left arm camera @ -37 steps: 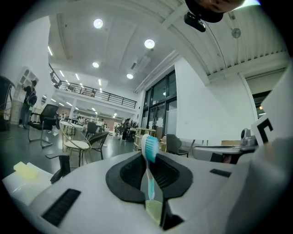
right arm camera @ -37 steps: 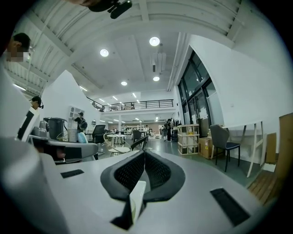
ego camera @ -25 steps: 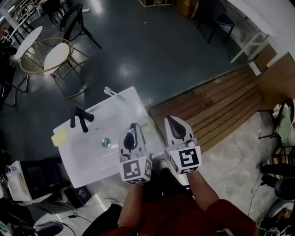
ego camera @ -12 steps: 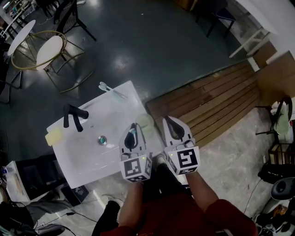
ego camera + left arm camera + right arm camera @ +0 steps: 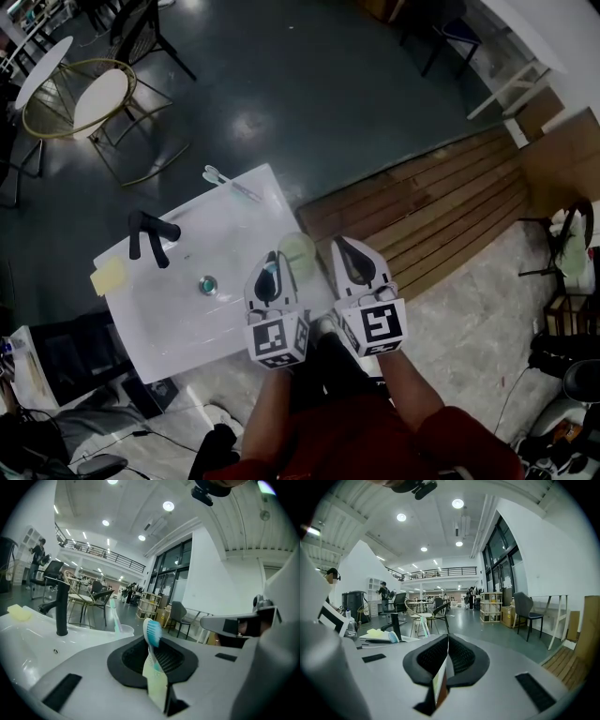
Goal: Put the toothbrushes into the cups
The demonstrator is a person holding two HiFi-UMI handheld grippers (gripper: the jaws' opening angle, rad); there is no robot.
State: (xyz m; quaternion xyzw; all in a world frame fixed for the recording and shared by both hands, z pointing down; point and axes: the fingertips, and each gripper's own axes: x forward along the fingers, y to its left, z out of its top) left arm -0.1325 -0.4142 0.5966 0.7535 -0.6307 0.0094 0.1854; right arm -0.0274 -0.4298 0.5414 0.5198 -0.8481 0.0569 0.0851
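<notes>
Upright, the blue-bristled white plastic toothbrush (image 5: 151, 641) is clamped in the left gripper (image 5: 269, 267), whose jaws pinch its handle. Over the last second this gripper has dipped slightly with the brush, its grip unchanged, and now sits just beside the pale green translucent cup (image 5: 297, 251) at the near edge of the white washbasin (image 5: 159, 319). That suggests the drop-in is close but not done. The right gripper (image 5: 446, 656) is closed and empty.

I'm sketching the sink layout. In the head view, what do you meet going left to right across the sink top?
From the left: sponge → faucet → drain → left tongs holding a toothbrush → cup → right tongs.
</notes>
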